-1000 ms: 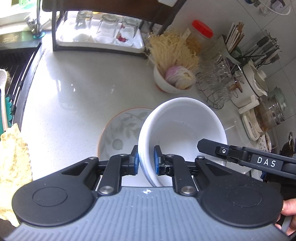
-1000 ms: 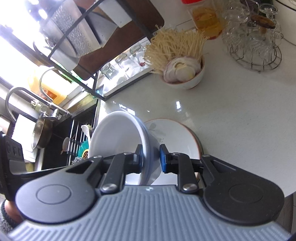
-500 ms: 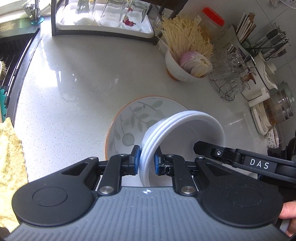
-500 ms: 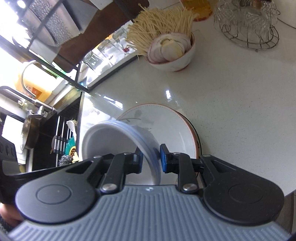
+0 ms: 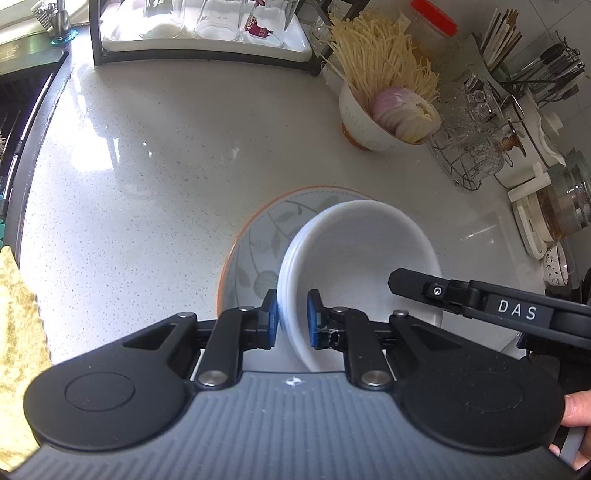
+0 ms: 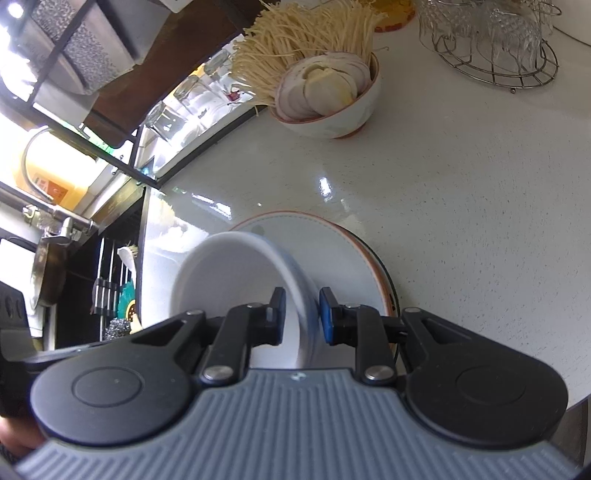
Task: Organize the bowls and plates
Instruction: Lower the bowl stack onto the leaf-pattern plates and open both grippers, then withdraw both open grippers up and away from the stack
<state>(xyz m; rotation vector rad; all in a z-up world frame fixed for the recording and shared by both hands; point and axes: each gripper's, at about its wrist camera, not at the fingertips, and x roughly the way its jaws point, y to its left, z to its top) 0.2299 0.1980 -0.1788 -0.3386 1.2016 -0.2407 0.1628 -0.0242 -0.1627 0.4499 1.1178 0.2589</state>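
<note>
A stack of white bowls (image 5: 360, 258) sits low over a leaf-patterned plate (image 5: 258, 251) with an orange rim on the white counter. My left gripper (image 5: 292, 318) is shut on the stack's left rim, one pad inside and one outside. My right gripper (image 6: 302, 314) is shut on the opposite rim of the same white bowls (image 6: 236, 280); its black arm (image 5: 480, 302) reaches in from the right in the left wrist view. The plate (image 6: 332, 251) shows behind the bowls in the right wrist view. Whether the stack touches the plate is hidden.
A bowl of noodles and sliced onion (image 5: 388, 114) stands behind the plate. A wire rack of glasses (image 5: 472, 147), jars and utensils line the right. A dark shelf with upturned glasses (image 5: 207, 33) is at the back; the sink (image 6: 92, 295) lies left.
Both grippers have come down with the white bowls, from tilted above the plate to low over it. The stack now sits more level. Both grips are unchanged.
</note>
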